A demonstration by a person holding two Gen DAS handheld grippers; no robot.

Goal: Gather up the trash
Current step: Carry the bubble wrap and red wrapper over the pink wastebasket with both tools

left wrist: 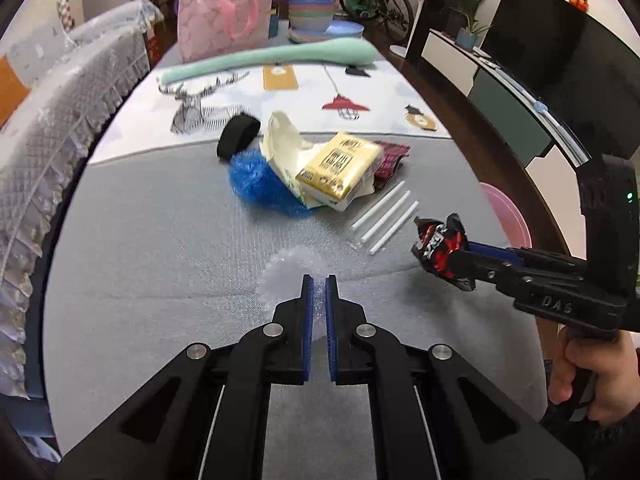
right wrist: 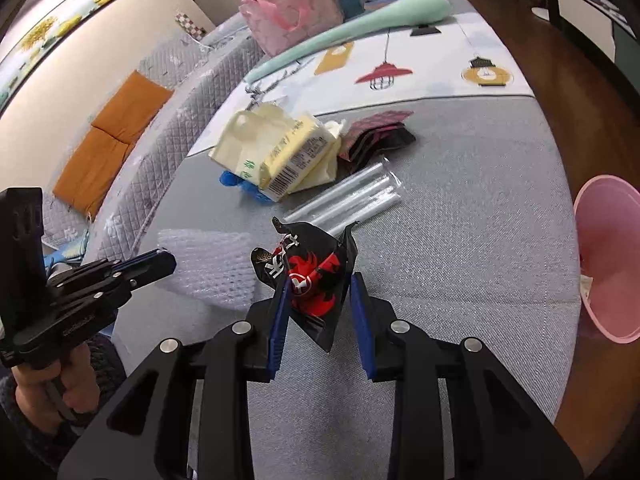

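My left gripper (left wrist: 319, 280) is shut on a white foam net (left wrist: 294, 266), whose translucent edge shows between the blue pads. In the right wrist view that same gripper (right wrist: 166, 259) sits at the left edge of the foam net (right wrist: 212, 270). My right gripper (right wrist: 320, 280) is shut on a crumpled black and red snack wrapper (right wrist: 316, 276), held above the grey mat. From the left wrist view the right gripper (left wrist: 454, 254) carries the wrapper (left wrist: 440, 246) at the right. A pink bin (right wrist: 608, 256) stands off the table's right edge.
A pile lies mid-table: yellow tissue pack (left wrist: 340, 168), cream bag (left wrist: 284, 144), blue plastic mesh (left wrist: 256, 186), black ring (left wrist: 238, 136), dark patterned packet (left wrist: 390, 160), clear-wrapped white straws (left wrist: 384, 220). Farther back are a green bolster (left wrist: 272, 58) and a pink gift bag (left wrist: 224, 20).
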